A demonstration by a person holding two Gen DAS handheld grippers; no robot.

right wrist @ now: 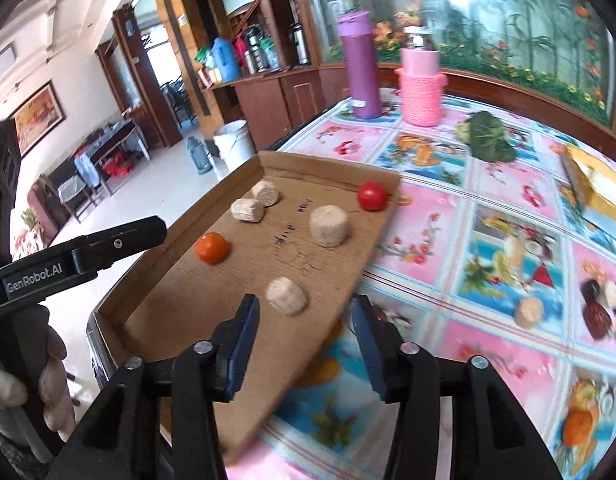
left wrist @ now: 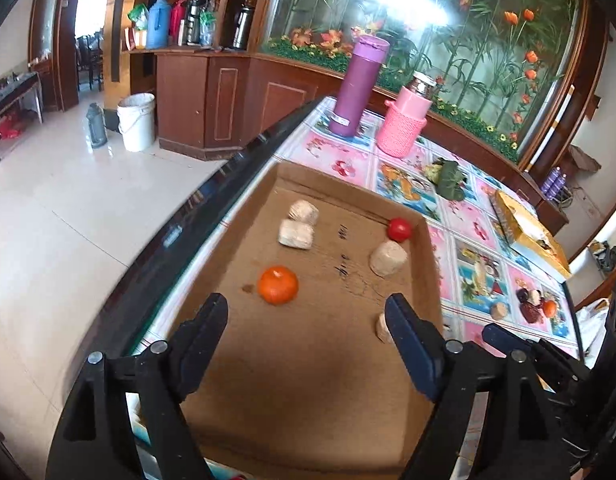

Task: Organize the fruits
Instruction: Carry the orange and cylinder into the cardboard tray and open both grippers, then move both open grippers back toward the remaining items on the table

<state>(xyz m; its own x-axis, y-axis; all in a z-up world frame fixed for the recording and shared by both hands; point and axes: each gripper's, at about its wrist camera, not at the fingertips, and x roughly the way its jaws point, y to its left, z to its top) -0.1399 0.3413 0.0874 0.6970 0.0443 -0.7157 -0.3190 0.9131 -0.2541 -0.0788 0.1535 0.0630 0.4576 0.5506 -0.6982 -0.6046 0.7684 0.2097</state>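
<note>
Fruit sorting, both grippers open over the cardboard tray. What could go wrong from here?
1. The cardboard tray overhangs the table's near-left edge; a push could tip it.
2. The orange and tomato lie loose and round; a nudge may roll them.
3. More items sit outside the tray, at the far right, easily missed.

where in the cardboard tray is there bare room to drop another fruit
Bare cardboard lies at the near end, between the left gripper and the orange. There is another gap mid-tray, between the two beige pieces and the tomato. The far right corner is crowded: the tomato sits close to a beige cylinder.
</note>
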